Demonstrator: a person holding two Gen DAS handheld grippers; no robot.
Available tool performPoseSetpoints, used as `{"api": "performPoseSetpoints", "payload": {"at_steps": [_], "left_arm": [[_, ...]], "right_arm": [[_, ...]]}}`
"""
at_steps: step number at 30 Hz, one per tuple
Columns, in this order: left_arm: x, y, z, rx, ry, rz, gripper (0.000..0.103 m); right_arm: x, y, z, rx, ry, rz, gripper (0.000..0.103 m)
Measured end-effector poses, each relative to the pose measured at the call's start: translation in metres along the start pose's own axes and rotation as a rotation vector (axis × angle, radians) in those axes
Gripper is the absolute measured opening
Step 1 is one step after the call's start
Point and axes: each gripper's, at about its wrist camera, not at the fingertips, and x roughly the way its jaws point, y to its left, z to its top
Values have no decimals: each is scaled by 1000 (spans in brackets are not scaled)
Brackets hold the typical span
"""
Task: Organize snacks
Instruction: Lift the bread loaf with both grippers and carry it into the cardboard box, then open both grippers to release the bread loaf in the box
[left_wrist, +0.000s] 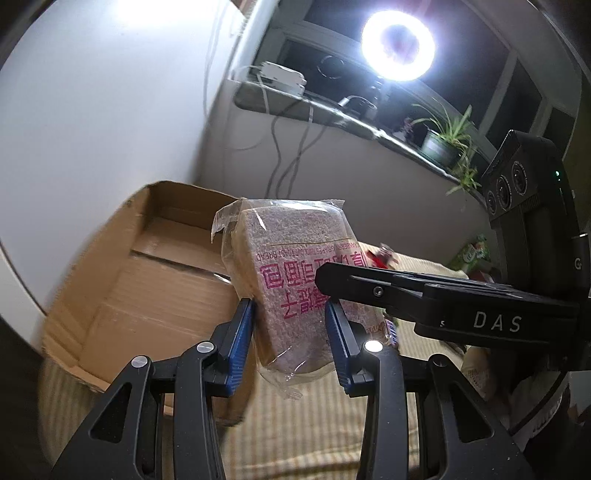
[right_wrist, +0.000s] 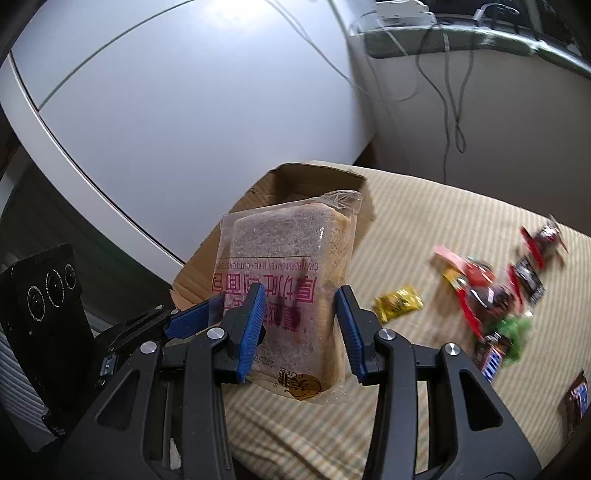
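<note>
Both grippers are on the same pack! The left gripper (left_wrist: 290, 332) has its blue jaws clamped on the bagged toast bread (left_wrist: 291, 280), and the right gripper (right_wrist: 301, 325) pinches the same packet from the other side, jaws pressed against its wrapper. The bread sits upright between both pairs of jaws, lifted off the striped surface (right_wrist: 424, 206). Just beyond the jaws gapes the open cardboard box (left_wrist: 155, 266). Right of the right jaws, loose snack packets (right_wrist: 491, 291) lie scattered.
</note>
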Motion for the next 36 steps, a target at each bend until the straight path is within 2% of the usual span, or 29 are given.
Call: {"api": "performPoseSetpoints", "payload": {"at_steps": [11,23,34,36], "left_arm": [[7,50,10,-64,-2,45,37],[30,82,10,-126,36,73,37],[30,89,7,-142,43,102,37],[28,88,7,-141,40,105,37]], "right_arm": [[50,30,23,-57,45,20,43],[90,27,27,-42,108,53,43],[91,31,24,-79,111,22,43],[84,32,23,-87,99,12,47]]}}
